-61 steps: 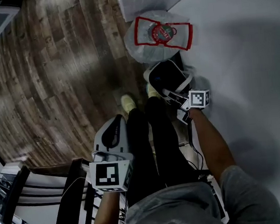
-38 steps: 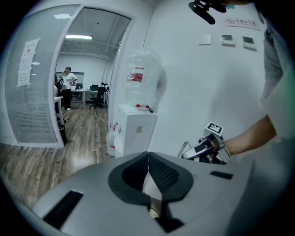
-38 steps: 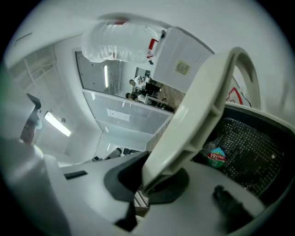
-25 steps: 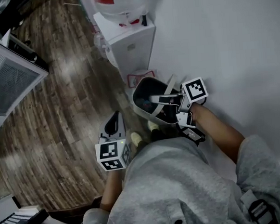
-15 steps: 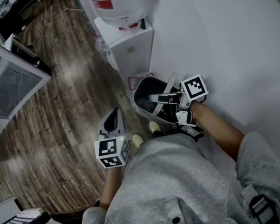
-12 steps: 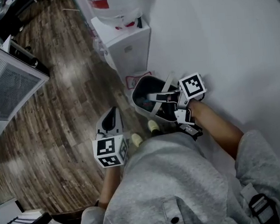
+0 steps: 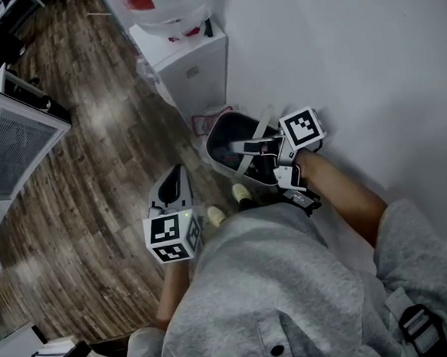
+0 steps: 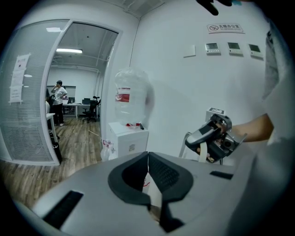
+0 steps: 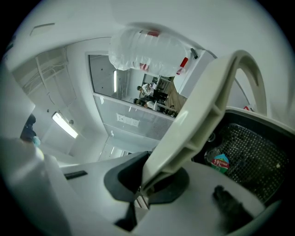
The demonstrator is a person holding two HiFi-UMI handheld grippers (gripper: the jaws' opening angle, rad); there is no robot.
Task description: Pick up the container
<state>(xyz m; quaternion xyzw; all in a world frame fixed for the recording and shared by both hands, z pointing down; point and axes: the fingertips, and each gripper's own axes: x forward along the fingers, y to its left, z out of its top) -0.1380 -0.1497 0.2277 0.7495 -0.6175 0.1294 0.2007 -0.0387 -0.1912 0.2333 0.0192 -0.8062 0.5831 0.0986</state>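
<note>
Clamping the handle (image 9: 203, 115) of the container (image 7: 215, 155), right gripper (image 9: 140, 190) fingers meet; left gripper (image 8: 148, 156) closed, empty.

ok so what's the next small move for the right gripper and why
Probably lift straight up a little. The right gripper is clamped on the pale curved plastic handle of the dark round container, which is close to the white wall and the white cabinet, so a sideways swing might bump them.
</note>
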